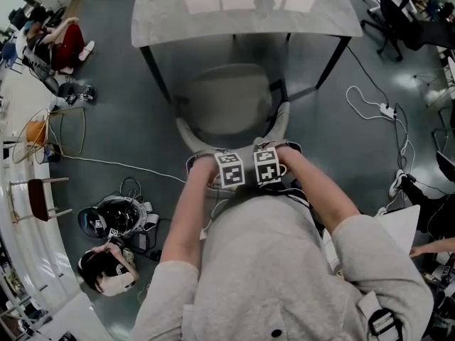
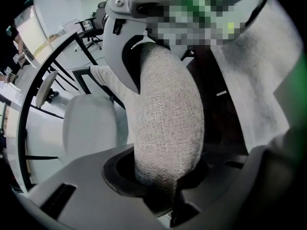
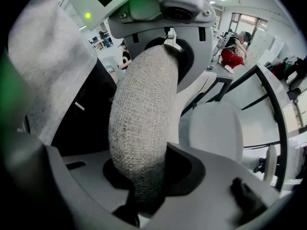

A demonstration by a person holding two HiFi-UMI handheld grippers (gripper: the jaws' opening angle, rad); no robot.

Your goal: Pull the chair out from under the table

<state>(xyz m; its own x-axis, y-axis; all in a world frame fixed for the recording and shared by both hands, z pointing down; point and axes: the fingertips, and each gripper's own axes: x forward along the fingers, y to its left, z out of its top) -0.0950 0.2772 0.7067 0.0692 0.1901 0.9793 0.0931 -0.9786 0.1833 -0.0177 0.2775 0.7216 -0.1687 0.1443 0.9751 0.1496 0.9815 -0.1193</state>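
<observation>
head view: the chair sits with its seat partly under the glass-topped table; the left gripper and right gripper rest side by side on its backrest

left gripper view: jaws clamped on the grey woven backrest edge

right gripper view: jaws likewise clamped on that backrest

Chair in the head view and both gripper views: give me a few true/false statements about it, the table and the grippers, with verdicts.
1. The left gripper and the right gripper both clamp the backrest. True.
2. The chair lies tipped on its side. False: it stands upright, facing the table.
3. The two grippers sit side by side on the backrest. True.
4. The chair is red. False: it is pale grey.
</observation>
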